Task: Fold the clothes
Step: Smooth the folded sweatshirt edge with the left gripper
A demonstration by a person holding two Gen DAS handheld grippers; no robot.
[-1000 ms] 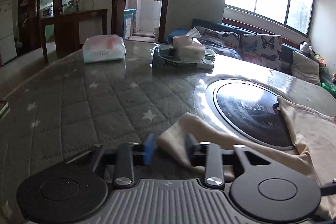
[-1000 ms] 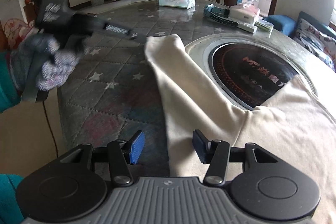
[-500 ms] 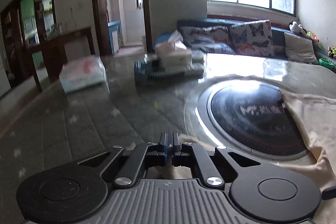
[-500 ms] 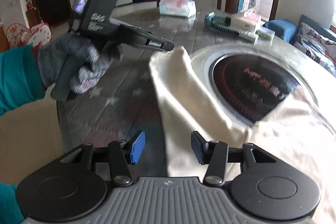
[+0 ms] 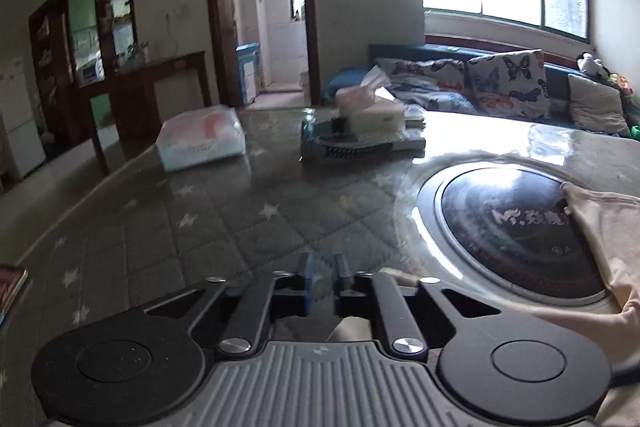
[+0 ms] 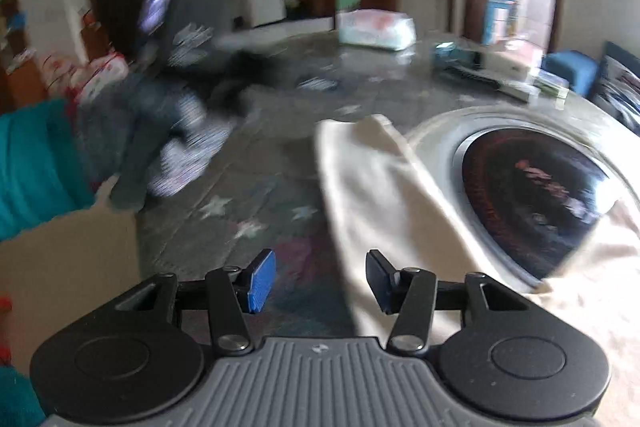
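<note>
Left gripper [image 5: 322,283] shows a narrow gap between its fingers, holding nothing I can see; right gripper [image 6: 320,277] is spread wide beside the cream garment's sleeve [image 6: 372,179]. I judge it is ready to pinch (the garment lies partly over the round cooktop [image 6: 532,195]).

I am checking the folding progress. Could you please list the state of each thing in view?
Left gripper: nearly shut, nothing visibly between its fingers.
Right gripper: open, empty.
Cream garment: flat on table, sleeve partly folded.
Tissue box: open, tissue sticking out.
</note>
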